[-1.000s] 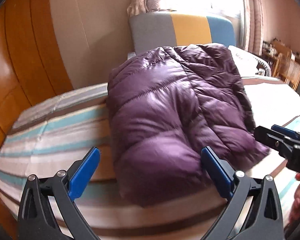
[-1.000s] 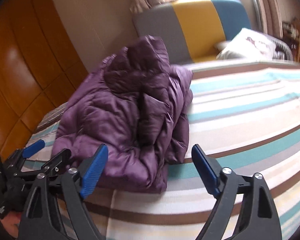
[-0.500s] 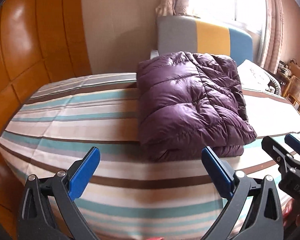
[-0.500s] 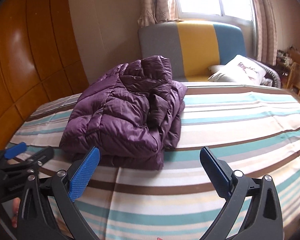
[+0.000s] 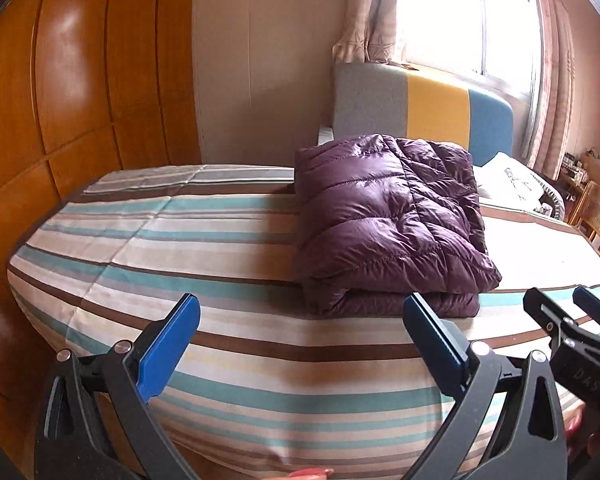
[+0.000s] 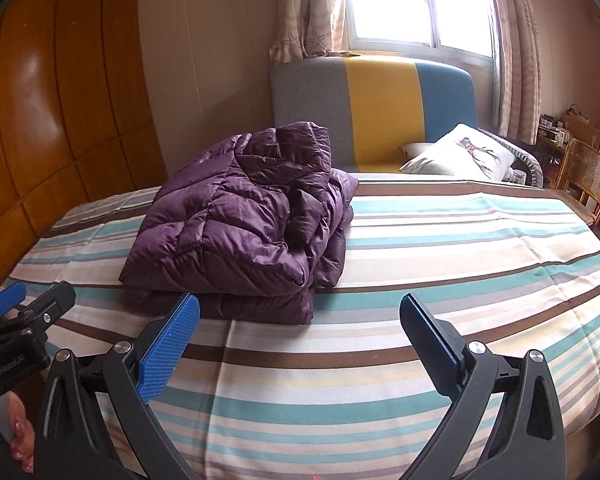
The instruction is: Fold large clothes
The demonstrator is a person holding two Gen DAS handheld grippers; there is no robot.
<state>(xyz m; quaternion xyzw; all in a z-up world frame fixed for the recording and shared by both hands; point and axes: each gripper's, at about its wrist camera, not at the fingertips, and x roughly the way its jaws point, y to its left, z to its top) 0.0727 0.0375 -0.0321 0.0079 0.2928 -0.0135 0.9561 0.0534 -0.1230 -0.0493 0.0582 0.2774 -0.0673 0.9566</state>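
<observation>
Folded purple jacket lies free on the striped bed, both grippers empty

The quilted, shiny purple down jacket (image 5: 388,224) lies folded into a thick bundle on the bed's striped sheet (image 5: 228,264) of teal, brown, cream and grey bands, toward the grey, yellow and blue padded headboard (image 6: 370,114). A white printed pillow (image 6: 464,156) rests beside the headboard, a wicker chair (image 6: 588,178) stands to the right, and glossy orange-brown wooden panels (image 5: 72,92) line the left wall.

The left gripper (image 5: 300,338) hovers near the bed's front edge, its blue-padded jaws spread wide with only sheet between them. The right gripper (image 6: 300,334) has just been opening and now gapes fully, nothing between its jaws, the jacket's front edge just beyond its left pad
</observation>
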